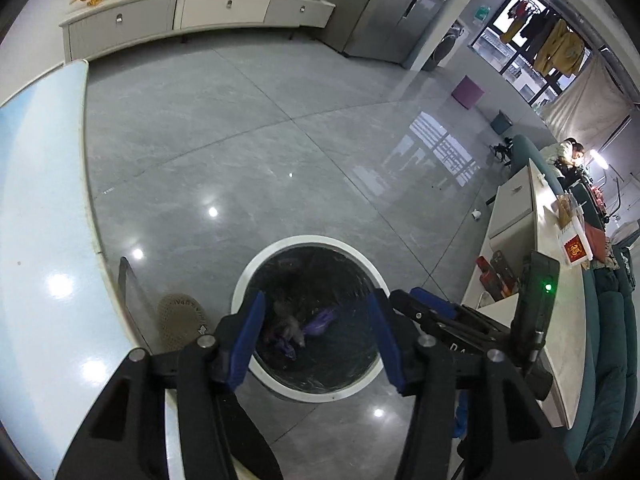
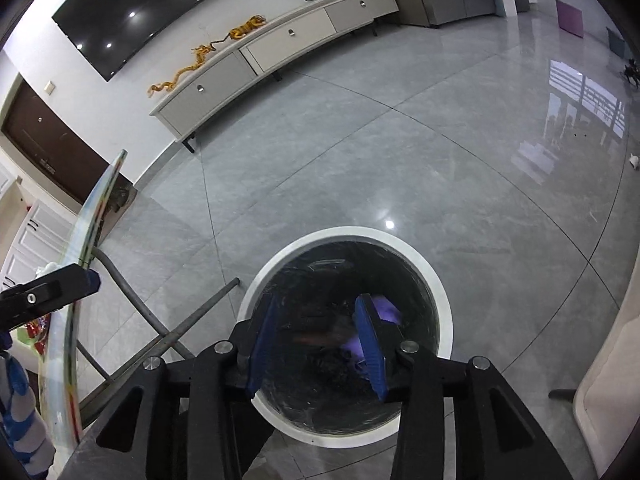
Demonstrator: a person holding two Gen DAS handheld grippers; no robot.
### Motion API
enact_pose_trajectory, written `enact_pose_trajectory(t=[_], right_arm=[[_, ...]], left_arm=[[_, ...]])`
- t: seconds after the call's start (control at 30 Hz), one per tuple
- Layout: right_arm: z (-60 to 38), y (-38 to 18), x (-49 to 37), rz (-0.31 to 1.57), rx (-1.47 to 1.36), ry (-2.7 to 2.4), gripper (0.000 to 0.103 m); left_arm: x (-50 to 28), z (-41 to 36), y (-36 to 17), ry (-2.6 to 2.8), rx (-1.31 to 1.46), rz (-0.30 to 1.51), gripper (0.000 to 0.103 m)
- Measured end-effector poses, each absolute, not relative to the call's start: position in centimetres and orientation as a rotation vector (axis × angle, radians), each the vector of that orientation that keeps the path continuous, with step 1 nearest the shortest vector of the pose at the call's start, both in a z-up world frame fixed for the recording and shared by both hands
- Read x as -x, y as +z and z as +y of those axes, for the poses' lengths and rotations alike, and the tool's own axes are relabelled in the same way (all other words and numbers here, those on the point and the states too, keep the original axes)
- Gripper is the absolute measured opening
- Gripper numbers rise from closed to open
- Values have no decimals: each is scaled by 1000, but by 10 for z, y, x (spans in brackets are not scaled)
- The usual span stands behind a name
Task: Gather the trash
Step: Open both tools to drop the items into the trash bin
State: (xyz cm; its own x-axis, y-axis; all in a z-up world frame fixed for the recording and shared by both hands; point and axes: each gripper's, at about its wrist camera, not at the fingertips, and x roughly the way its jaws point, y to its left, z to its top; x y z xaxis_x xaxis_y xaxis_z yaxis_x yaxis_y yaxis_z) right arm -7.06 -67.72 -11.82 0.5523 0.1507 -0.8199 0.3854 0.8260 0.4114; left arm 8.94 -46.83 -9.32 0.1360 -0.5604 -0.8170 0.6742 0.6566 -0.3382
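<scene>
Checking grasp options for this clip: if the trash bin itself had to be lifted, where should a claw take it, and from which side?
Grip the bin's white rim, coming straight down from above with one finger inside and one outside. The bin stands upright and open, and its round body looks too wide for the open right claw to span. The near edge, right below the open left claw, seems easiest to reach.

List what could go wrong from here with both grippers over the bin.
1. The left gripper and right gripper hang open and close together over the trash bin; they could collide.
2. The glass table edge sits close beside the bin; a swing back may strike it.
3. A small white scrap on the floor, far off, could be missed.
</scene>
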Motion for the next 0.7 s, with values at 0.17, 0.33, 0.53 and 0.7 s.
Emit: enact_pose_trajectory(t=[0.17, 0.33, 0.53, 0.7], right_arm=[[-676, -110, 73, 964, -609, -189, 59], [-673, -85, 78, 898, -593, -222, 79], [-660, -33, 89, 788, -542, -228, 94], [-641, 19, 102, 656, -505, -195, 103]], left_arm=[[-78, -453, -70, -876, -102, 1007, 52], [-64, -427, -37, -848, -114, 873, 52], [-46, -391, -7, -826, -135, 814, 52], [-30, -352, 14, -771, -153, 755, 52]])
